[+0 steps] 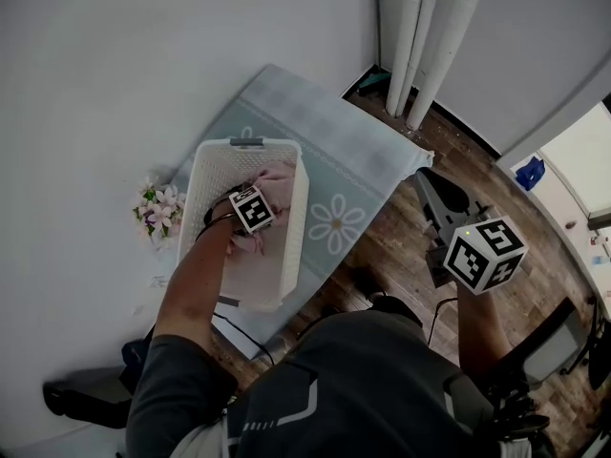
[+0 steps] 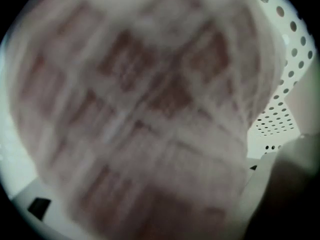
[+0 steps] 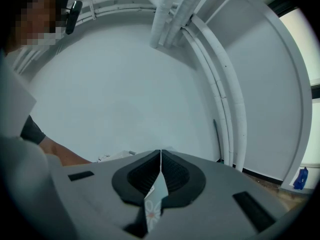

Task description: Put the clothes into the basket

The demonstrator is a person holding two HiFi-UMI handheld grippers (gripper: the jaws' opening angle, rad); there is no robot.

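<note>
A white perforated basket [image 1: 298, 227] stands on the table with pink clothes [image 1: 279, 187] inside it. My left gripper [image 1: 250, 210] reaches down into the basket, right on top of the clothes. In the left gripper view, blurred pink checked cloth [image 2: 140, 109] fills almost everything and hides the jaws; the basket's holed wall [image 2: 285, 84] shows at the right. My right gripper [image 1: 434, 187] hangs off the table's right side, above the wooden floor. Its jaws [image 3: 160, 154] meet at the tips with nothing between them.
A pale blue-green tablecloth [image 1: 334, 151] with daisy prints covers the table. A small bunch of flowers [image 1: 158, 208] lies left of the basket. White pipes [image 1: 425, 36] run up the far wall corner. Wooden floor [image 1: 496, 179] lies to the right.
</note>
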